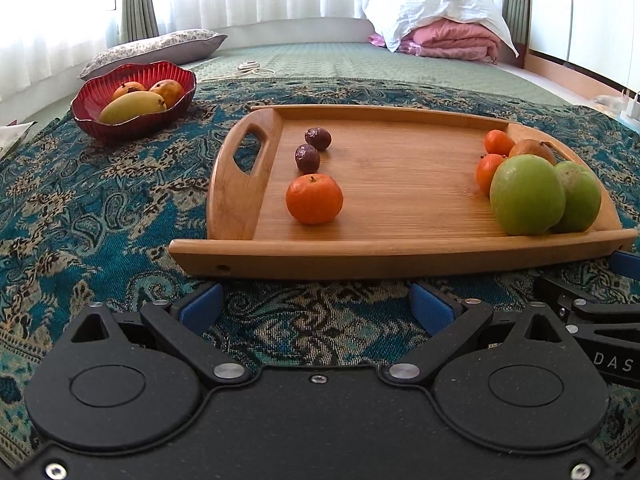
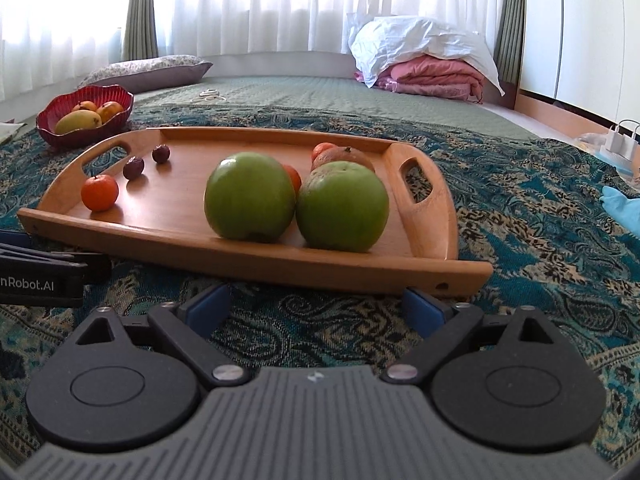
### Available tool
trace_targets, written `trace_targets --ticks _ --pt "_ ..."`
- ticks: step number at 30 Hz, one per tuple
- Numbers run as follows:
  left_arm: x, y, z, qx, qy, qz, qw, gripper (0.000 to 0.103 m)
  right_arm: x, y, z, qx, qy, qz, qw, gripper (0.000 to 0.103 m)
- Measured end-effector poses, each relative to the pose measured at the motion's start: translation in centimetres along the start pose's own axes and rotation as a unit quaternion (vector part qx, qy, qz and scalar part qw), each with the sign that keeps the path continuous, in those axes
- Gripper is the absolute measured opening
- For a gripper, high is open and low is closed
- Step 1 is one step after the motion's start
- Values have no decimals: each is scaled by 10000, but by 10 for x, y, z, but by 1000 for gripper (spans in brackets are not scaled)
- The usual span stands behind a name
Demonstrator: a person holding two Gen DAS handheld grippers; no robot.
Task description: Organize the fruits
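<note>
A wooden tray (image 1: 400, 256) (image 2: 256, 258) lies on a patterned blue cloth. On it sit a tangerine (image 1: 314, 199) (image 2: 99, 192), two dark purple fruits (image 1: 307, 158) (image 2: 133, 168), two green apples (image 1: 527, 195) (image 2: 249, 196), two more tangerines (image 1: 498, 142) and a brownish fruit (image 1: 534, 149) at the right end. A red bowl (image 1: 132, 120) (image 2: 80, 132) at the far left holds a mango and two orange fruits. My left gripper (image 1: 318, 306) is open and empty, just before the tray's near rim. My right gripper (image 2: 318, 306) is open and empty, also before the rim.
The right gripper's body (image 1: 592, 320) shows at the left wrist view's right edge; the left one (image 2: 40, 272) at the right wrist view's left. A pillow (image 1: 156, 46), folded pink and white bedding (image 1: 440, 28) and a white cord (image 1: 250, 68) lie behind.
</note>
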State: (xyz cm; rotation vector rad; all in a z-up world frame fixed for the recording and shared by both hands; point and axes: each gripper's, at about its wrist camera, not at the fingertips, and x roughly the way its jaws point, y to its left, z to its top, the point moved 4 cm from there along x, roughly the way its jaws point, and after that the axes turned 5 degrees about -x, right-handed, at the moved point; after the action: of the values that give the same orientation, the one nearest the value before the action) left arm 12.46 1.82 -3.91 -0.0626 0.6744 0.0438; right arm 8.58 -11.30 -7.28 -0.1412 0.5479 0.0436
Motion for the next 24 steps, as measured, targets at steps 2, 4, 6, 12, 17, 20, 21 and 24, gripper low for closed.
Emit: trace_targets --ticks 2,4,6,12,17,20,21,24 --pt "1 1 -1 -11 -5 -5 10000 101 4 1 -1 -22 108 107 9999 103" --pt "2 1 -1 -39 1 -9 10000 102 7 2 -2 -39 131 155 9998 103" --pt "3 2 -2 -84 11 -16 10000 103 9 2 -3 -34 117 182 9998 103" --pt "4 3 -4 -37 -12 -26 10000 103 8 5 -6 -102 20 128 9999 103" --pt "6 3 -5 -21 -28 -94 9999 103 7 4 -6 -87 18 142 9999 103" --pt "6 4 -6 -11 -72 -102 9999 103 7 5 -6 -111 6 116 9999 103" --pt "6 4 -7 -10 -80 -101 9999 103 7 5 -6 -114 6 112 9999 103" --pt "6 4 -7 -7 -82 -103 9999 103 8 5 -6 -110 1 110 9999 103"
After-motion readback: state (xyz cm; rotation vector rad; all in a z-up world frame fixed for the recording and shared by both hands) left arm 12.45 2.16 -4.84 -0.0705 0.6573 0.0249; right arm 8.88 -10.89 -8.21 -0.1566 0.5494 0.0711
